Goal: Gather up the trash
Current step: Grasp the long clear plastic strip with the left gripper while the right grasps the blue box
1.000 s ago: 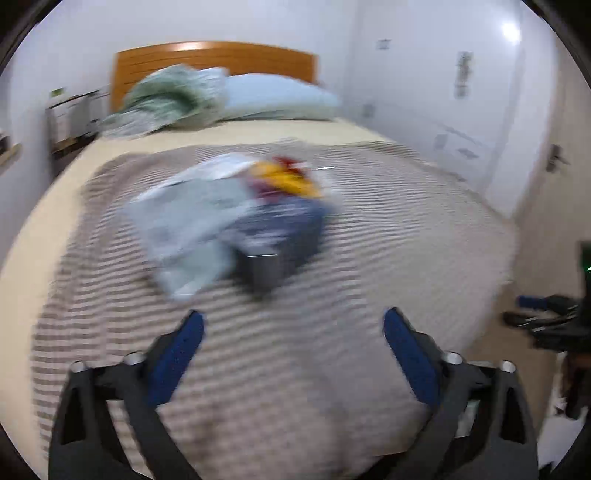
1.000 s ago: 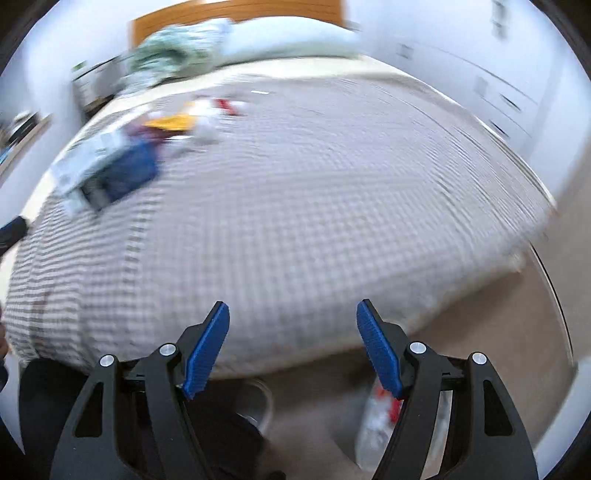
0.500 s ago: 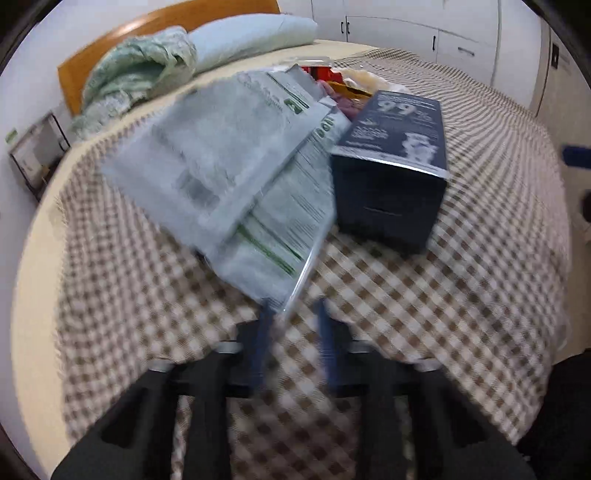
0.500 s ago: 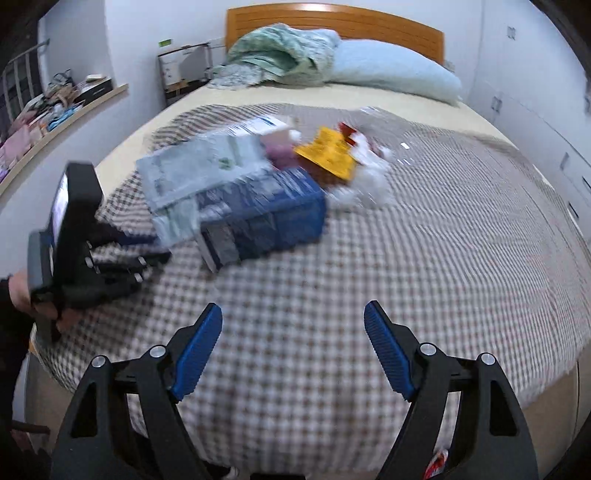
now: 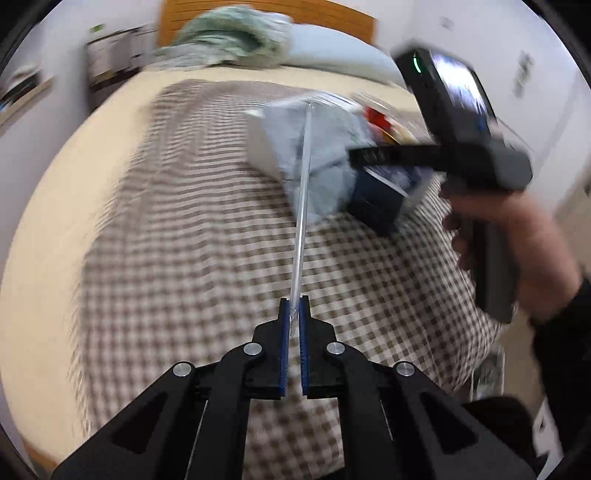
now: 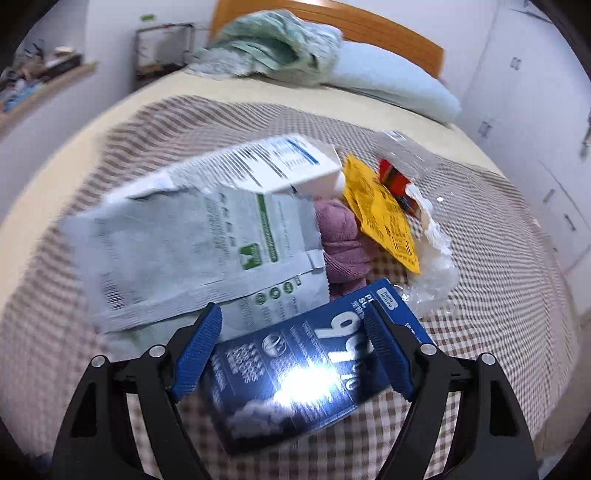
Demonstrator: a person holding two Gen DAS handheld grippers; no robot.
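Left gripper (image 5: 294,314): closed tight on the near corner of the grey plastic mailer bag (image 5: 314,158); thin edge of the bag pinched between the blue pads, running straight ahead and up from the fingertips.
Grey plastic mailer bag: in the right wrist view (image 6: 192,251), spread flat ahead and to the left of the right gripper, green logo and print on it; near edge just beyond the left finger.
Right gripper (image 6: 293,347): jaws wide and opening further; dark blue carton (image 6: 310,365) lying between and just below the fingers, pads not pressing on it.
Dark blue carton: large white digits on the top face, glare on the near end; resting on the checked blanket (image 6: 498,280).
White box (image 6: 280,166): beyond the mailer bag, farther ahead of the right gripper, barcode side up.
Yellow packet (image 6: 380,210): ahead and right of the right gripper, leaning against a mauve cloth bundle (image 6: 340,240).
Red wrapper (image 6: 393,175): past the yellow packet, beside crumpled clear plastic (image 6: 432,251).
Person's hand (image 5: 517,243): to the right of the left gripper, gripping the handle of the other gripper above the carton.
Bed (image 5: 110,122): checked blanket under all the trash; pillow (image 6: 388,81) and green quilt (image 6: 269,44) far ahead at the wooden headboard (image 6: 388,26).
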